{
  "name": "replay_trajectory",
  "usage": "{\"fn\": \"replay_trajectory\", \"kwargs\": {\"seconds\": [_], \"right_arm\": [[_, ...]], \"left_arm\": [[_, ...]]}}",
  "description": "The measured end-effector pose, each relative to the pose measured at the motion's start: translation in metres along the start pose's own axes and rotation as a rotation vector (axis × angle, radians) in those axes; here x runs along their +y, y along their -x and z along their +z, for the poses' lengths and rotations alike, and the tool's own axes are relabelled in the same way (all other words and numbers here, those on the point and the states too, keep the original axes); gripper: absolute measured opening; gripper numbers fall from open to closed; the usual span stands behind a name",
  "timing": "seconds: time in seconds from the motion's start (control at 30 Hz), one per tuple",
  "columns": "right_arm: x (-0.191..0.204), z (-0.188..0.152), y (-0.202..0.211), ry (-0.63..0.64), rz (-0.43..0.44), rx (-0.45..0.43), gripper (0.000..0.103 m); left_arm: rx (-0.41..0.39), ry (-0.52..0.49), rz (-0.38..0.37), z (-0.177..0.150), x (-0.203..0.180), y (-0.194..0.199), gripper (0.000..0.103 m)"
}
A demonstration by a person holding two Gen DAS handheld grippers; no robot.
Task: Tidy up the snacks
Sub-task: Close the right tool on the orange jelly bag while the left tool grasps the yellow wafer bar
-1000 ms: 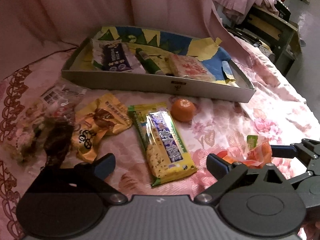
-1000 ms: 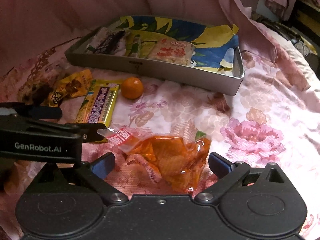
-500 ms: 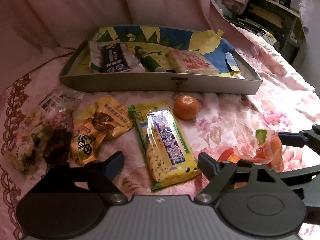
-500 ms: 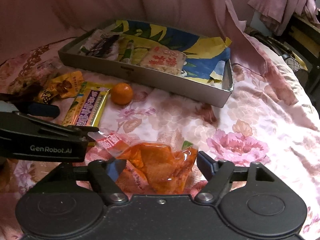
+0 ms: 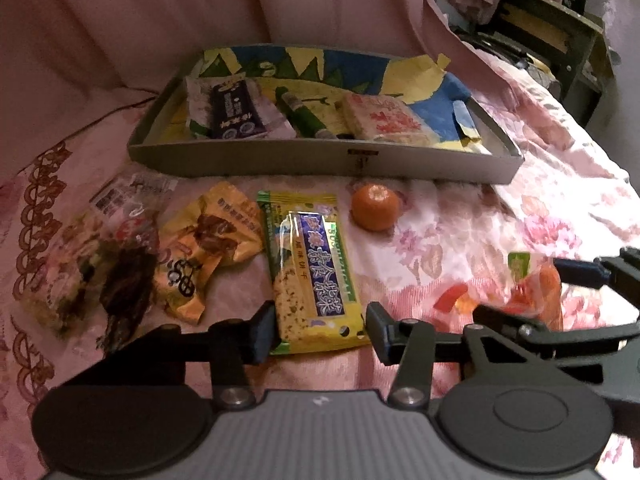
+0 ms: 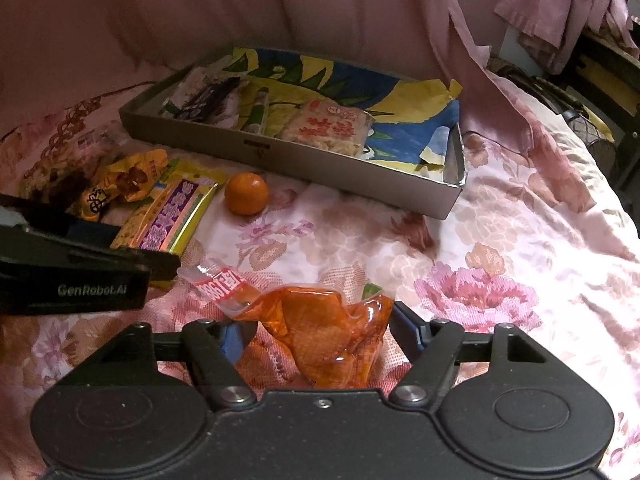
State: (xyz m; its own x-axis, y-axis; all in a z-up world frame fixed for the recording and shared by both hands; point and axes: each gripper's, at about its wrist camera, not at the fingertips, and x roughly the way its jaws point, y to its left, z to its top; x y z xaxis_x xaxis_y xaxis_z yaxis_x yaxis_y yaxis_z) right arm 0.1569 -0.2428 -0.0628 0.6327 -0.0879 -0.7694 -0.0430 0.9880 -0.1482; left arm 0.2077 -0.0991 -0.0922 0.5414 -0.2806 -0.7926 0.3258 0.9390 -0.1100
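The left claw (image 5: 320, 326), just closing, pinches the stiff, light yellow-green cracker packet (image 5: 310, 270) at its near end. The right claw (image 6: 316, 334), also closing, touches the soft, slippery orange pouch (image 6: 332, 332); its middle seems the best hold.

Both grippers tilt downward side by side — the left gripper (image 5: 320, 326) and the right gripper (image 6: 318, 330), just right of it, have just been closing, each straddling a packet.

Floral pink bedspread (image 6: 500, 240), pink curtain (image 5: 140, 32), dark shelf (image 5: 560, 36)

Two close wrist views, angled down, sharing the tray (image 5: 280, 158) and bedspread (image 6: 500, 240).
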Motion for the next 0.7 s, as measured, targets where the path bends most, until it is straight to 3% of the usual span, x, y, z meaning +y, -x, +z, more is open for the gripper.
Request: {"fn": "replay_trajectory", "kwargs": {"seconds": [0.23, 0.37, 0.5, 0.7], "right_arm": [[0.007, -0.006, 0.014, 0.046, 0.052, 0.01, 0.073], [0.012, -0.006, 0.012, 0.068, 0.054, 0.013, 0.073], [0.01, -0.005, 0.008, 0.055, 0.056, 0.02, 0.073], [0.011, -0.003, 0.005, 0.067, 0.051, 0.021, 0.074]], "left_arm": [[0.072, 0.011, 0.007, -0.015, 0.006, 0.02, 0.054], [0.086, 0.072, -0.013, -0.015, 0.011, 0.02, 0.072], [0.061, 0.058, 0.019, -0.012, 0.01, 0.018, 0.08], [0.054, 0.045, 0.028, -0.004, 0.013, 0.01, 0.079]]}}
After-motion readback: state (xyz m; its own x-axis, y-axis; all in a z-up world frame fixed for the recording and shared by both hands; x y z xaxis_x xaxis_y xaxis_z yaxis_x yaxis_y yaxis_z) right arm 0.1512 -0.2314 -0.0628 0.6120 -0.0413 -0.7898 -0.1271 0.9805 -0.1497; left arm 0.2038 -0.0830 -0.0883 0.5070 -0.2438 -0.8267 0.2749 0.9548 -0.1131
